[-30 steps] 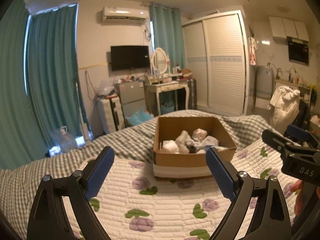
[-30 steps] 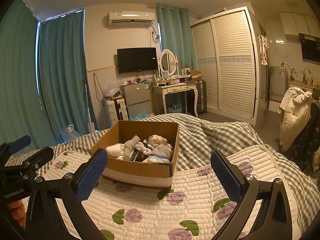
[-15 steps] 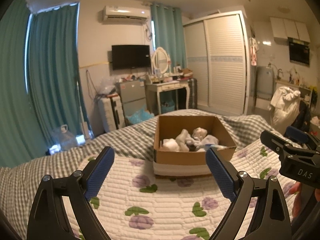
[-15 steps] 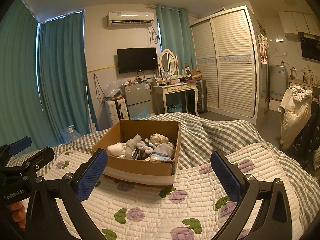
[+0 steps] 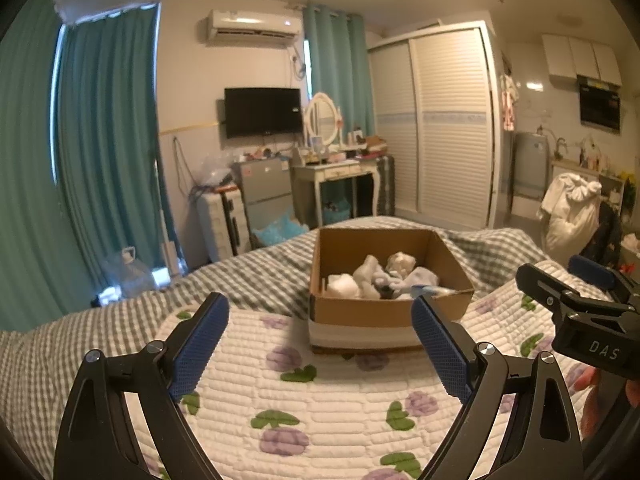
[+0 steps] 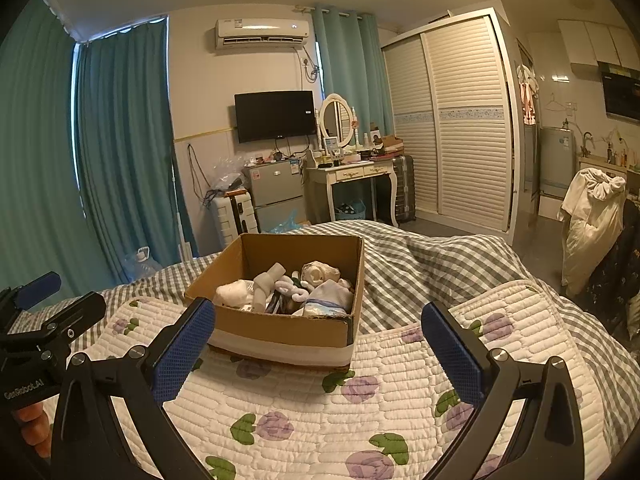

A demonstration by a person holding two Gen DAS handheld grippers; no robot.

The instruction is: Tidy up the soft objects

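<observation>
An open cardboard box [image 5: 360,312] stands on the bed; it also shows in the right wrist view [image 6: 280,326]. Inside lie several soft white and grey items, socks and rolled cloths [image 5: 380,278] [image 6: 288,288]. My left gripper [image 5: 320,344] is open and empty, a short way in front of the box, above the quilt. My right gripper [image 6: 318,350] is open and empty, also just in front of the box. The right gripper shows at the right edge of the left wrist view [image 5: 580,312]; the left gripper shows at the left edge of the right wrist view [image 6: 44,320].
A white quilt with purple flowers [image 5: 320,400] [image 6: 320,408] covers the near bed, over a grey checked cover [image 6: 432,264]. Behind the bed stand a small fridge [image 6: 276,192], a dressing table [image 6: 352,176], a wardrobe [image 6: 460,120] and teal curtains [image 6: 120,152].
Both grippers have shifted slightly relative to the box; it sits a little higher and further in both views. Both stay open and empty.
</observation>
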